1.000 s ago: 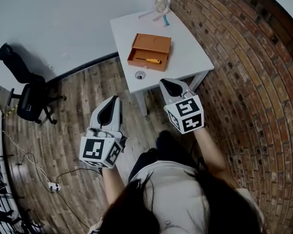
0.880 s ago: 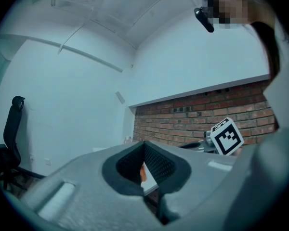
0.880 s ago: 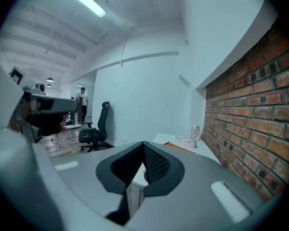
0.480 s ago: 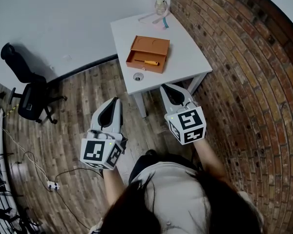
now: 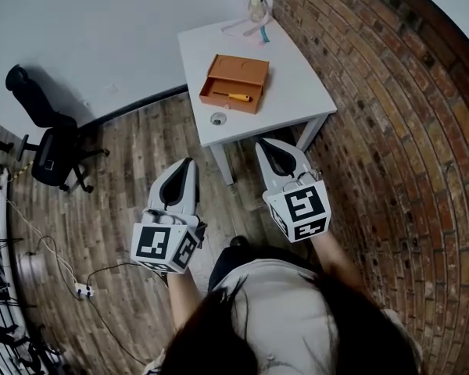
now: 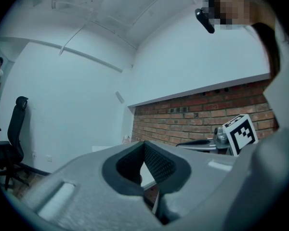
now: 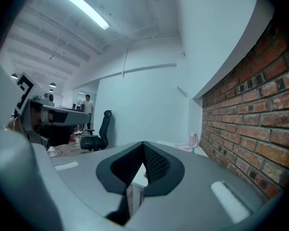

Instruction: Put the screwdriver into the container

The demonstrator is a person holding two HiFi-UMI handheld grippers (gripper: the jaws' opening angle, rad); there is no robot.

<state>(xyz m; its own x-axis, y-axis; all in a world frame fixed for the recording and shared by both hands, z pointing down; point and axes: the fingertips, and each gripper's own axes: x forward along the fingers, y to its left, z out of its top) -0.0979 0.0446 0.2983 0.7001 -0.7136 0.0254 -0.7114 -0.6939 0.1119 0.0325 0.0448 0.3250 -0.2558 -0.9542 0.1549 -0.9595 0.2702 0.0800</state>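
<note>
In the head view, the yellow-handled screwdriver (image 5: pixel 236 96) lies inside the open orange rectangular container (image 5: pixel 245 69). The container sits on the white square table (image 5: pixel 297 76), which stands against the red brick wall (image 5: pixel 399 131). The left gripper (image 5: pixel 187 163) and the right gripper (image 5: pixel 263 143) hang side by side over the wood-plank floor (image 5: pixel 117 201), both well apart from the table and pointing towards it. A black office chair (image 5: pixel 51 151) stands far off to the left.

In the left gripper view, the jaws meet tip to tip with nothing between them. The right gripper's marker cube shows at the right edge, in front of the brick wall.

In the right gripper view, the jaws are likewise pressed together and empty (only the table edge shows past them). The chair stands in the distance.
</note>
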